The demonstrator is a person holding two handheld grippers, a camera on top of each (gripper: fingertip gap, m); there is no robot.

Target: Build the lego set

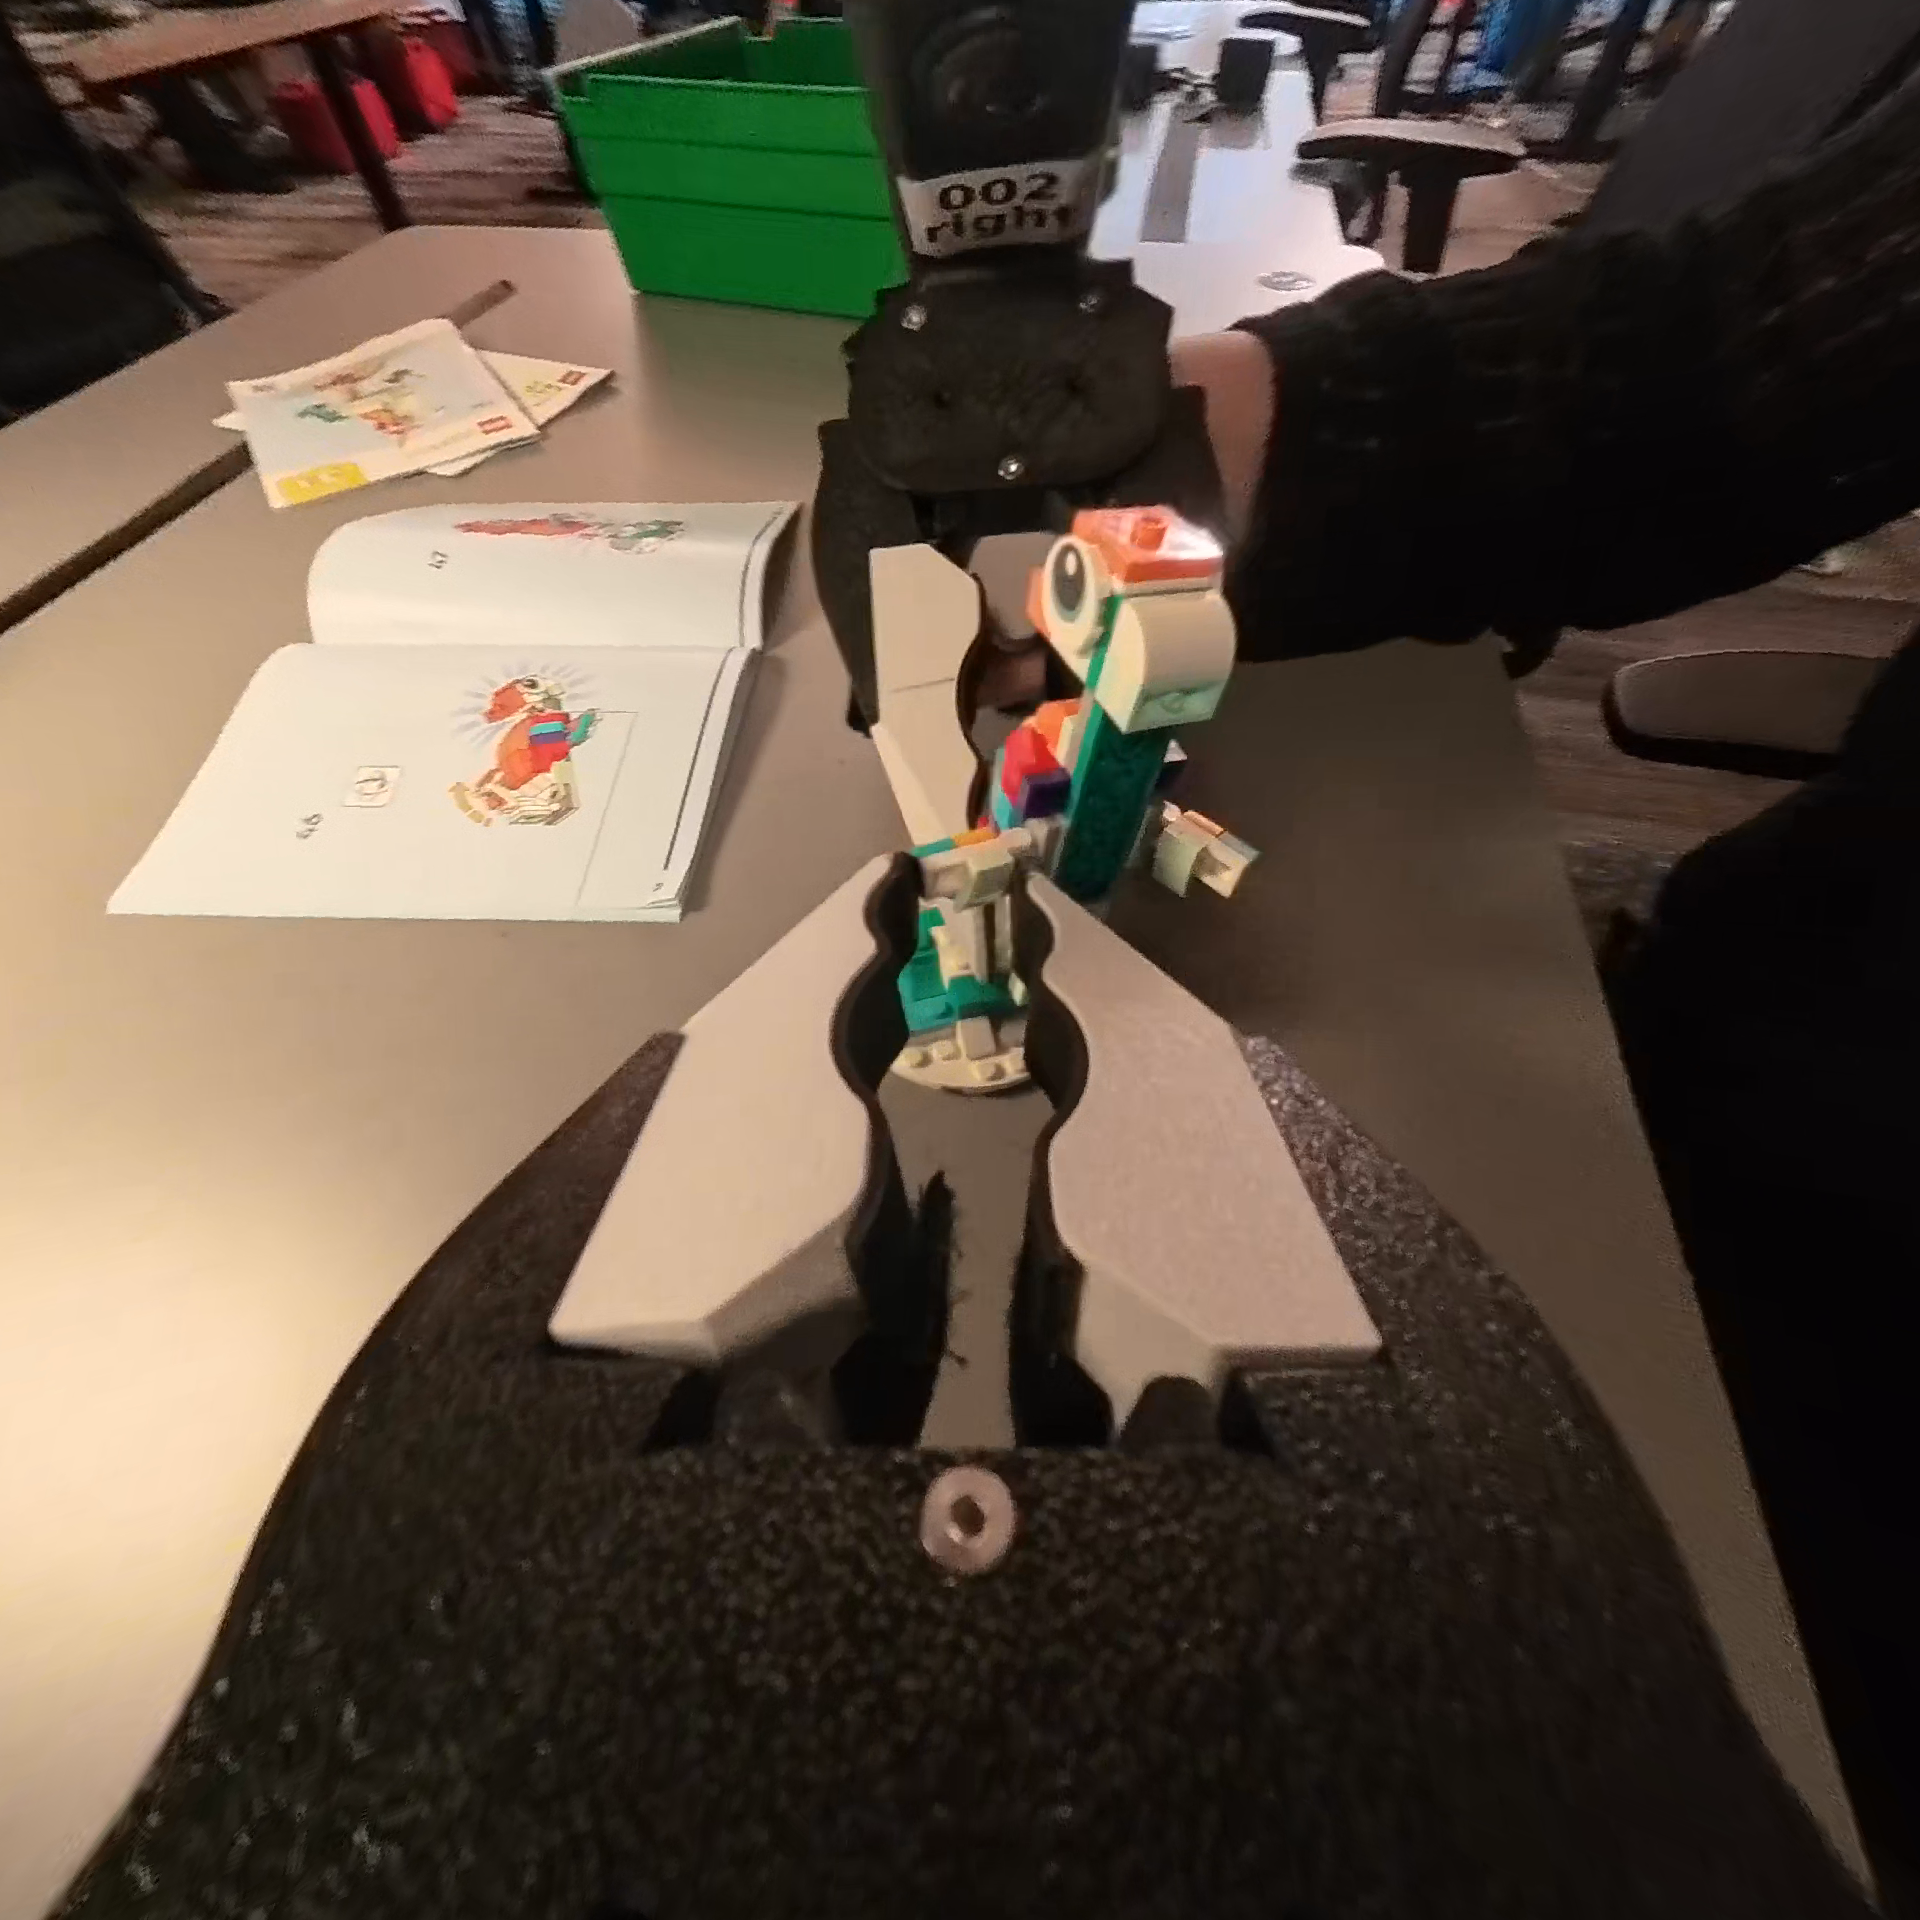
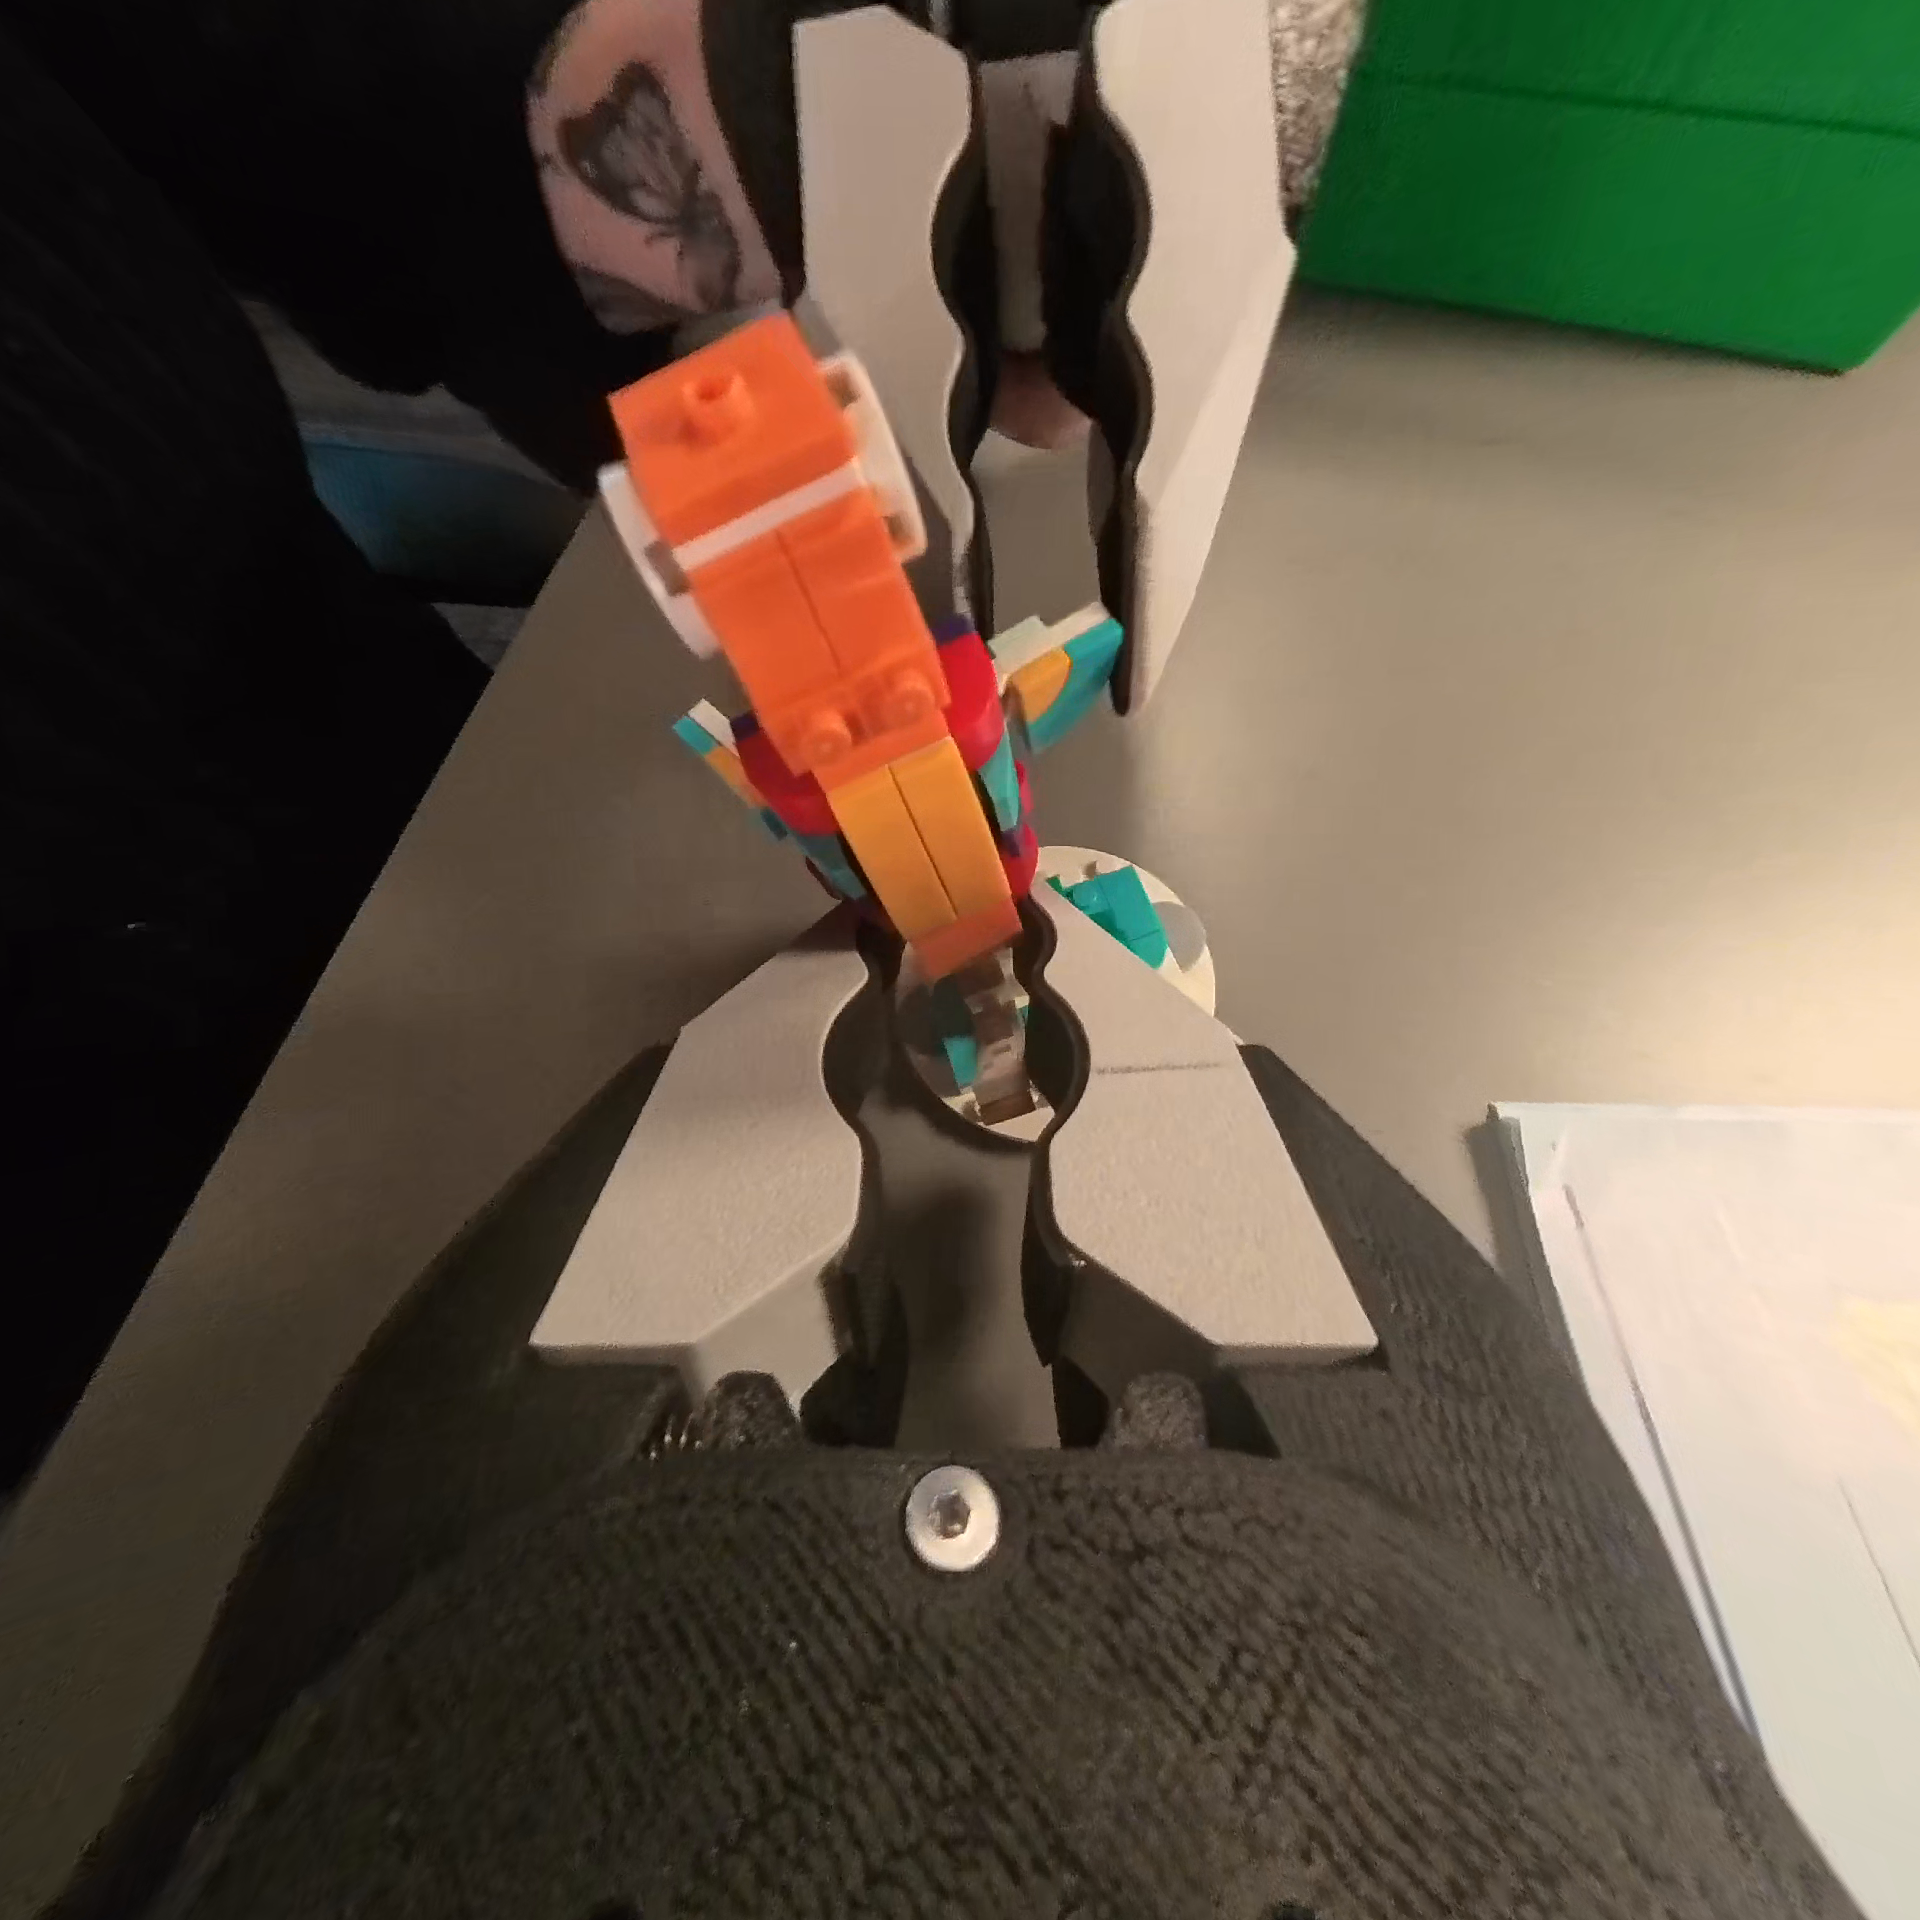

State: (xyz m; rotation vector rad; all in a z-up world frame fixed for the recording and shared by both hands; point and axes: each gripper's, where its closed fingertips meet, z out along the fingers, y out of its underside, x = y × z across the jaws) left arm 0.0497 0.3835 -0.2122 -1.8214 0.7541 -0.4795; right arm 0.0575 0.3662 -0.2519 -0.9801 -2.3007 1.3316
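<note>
Below, the left gripper point(image 1: 971, 883) pinches the model's point(image 1: 1101, 727) white leg post, steadying it upright on the table point(image 1: 364, 1143). Opposite, the right gripper point(image 2: 951, 940) pinches the orange tail end, probably to seat or adjust it. Both point inward, facing each other across the model; a sleeved hand point(image 1: 1226, 416) holds the right one. Booklets point(image 1: 436, 779) lie just beside; green bins point(image 1: 727, 156) stand behind.

Open booklet point(image 1: 436, 769) left; green bins point(image 1: 738, 177) behind
</note>
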